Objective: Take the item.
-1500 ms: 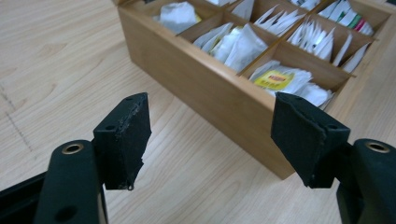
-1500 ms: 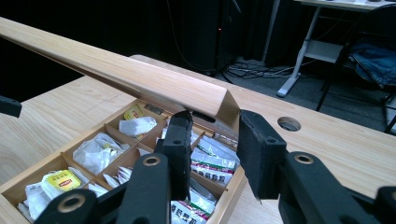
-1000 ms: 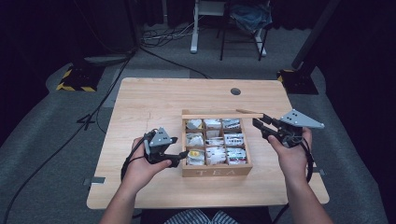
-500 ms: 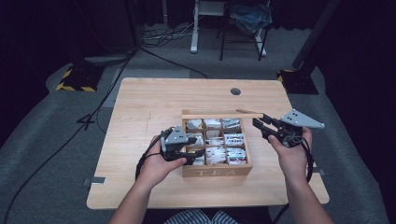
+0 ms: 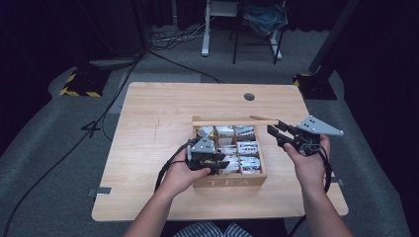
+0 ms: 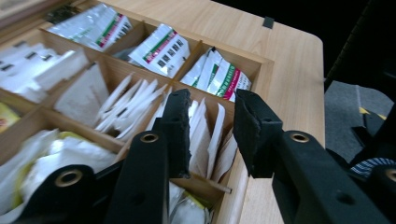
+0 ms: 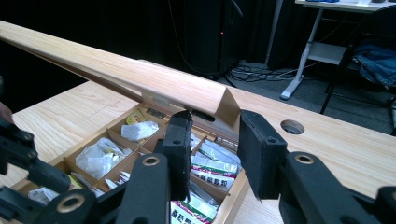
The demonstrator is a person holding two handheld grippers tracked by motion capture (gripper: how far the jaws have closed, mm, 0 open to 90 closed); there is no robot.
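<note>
The white tea sachets (image 6: 205, 135) standing on edge in a near compartment of the wooden tea box (image 5: 257, 178), low and centre in the high view, look light, thin and easily crumpled; best pinched near a top edge. The left gripper (image 6: 212, 128) hangs just above them, its jaws having just been closing but apparently not pressing paper yet. The right gripper (image 5: 274, 134) hovers unclenched beside the raised lid (image 7: 140, 74).

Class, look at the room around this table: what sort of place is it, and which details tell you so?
Probably a recording lab or studio rather than a home. Black curtains close off the space, cables trail over the grey carpet, and hazard-striped stand bases sit beside the wooden table.
</note>
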